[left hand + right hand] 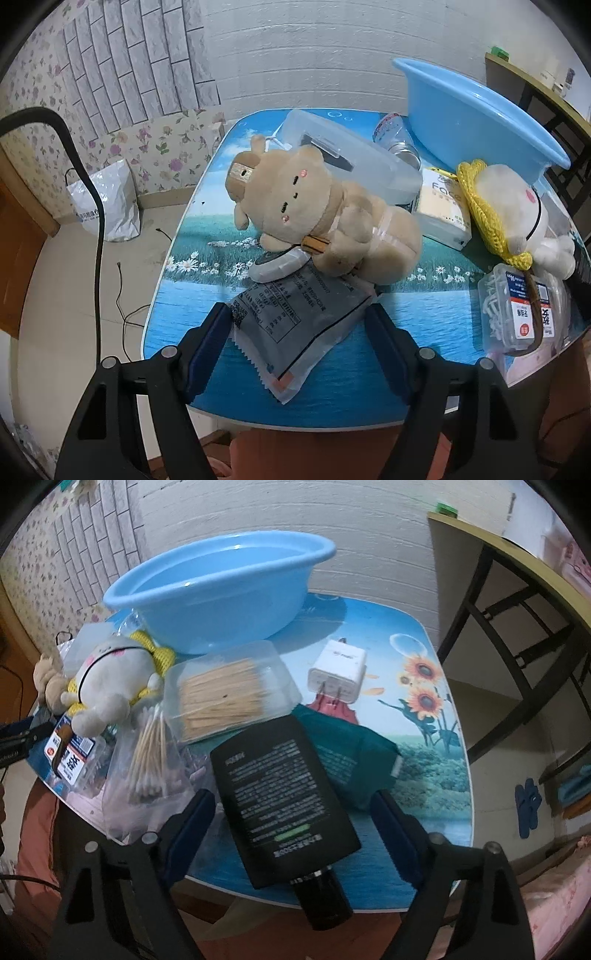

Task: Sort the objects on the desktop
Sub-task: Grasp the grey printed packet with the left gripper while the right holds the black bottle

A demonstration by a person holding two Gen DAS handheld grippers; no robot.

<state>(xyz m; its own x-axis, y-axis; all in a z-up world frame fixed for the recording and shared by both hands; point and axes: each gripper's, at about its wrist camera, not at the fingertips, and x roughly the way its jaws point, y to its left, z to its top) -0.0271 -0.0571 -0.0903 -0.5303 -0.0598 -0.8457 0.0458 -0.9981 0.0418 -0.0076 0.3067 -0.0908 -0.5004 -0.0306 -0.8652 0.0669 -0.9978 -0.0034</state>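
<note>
Sorting looks barely begun; the light-blue plastic basin (221, 590) appears empty; both the left gripper (299, 325) and right gripper (293, 812) are spread, gripping nothing; clutter covers the picture-printed table (424, 738).

printed table (436, 738) bears basin (221, 602), charger (338, 670), plush toys (325, 218).

A white plastic bag (105, 201) is sitting on the floor (74, 280) well to the left of the fingers, leaning against the flowered wallpaper (162, 147). A thin black cable (123, 295) is trailing across the floor. A blue slipper (528, 806) is lying beyond the right finger, under a dark-framed shelf (517, 602).
</note>
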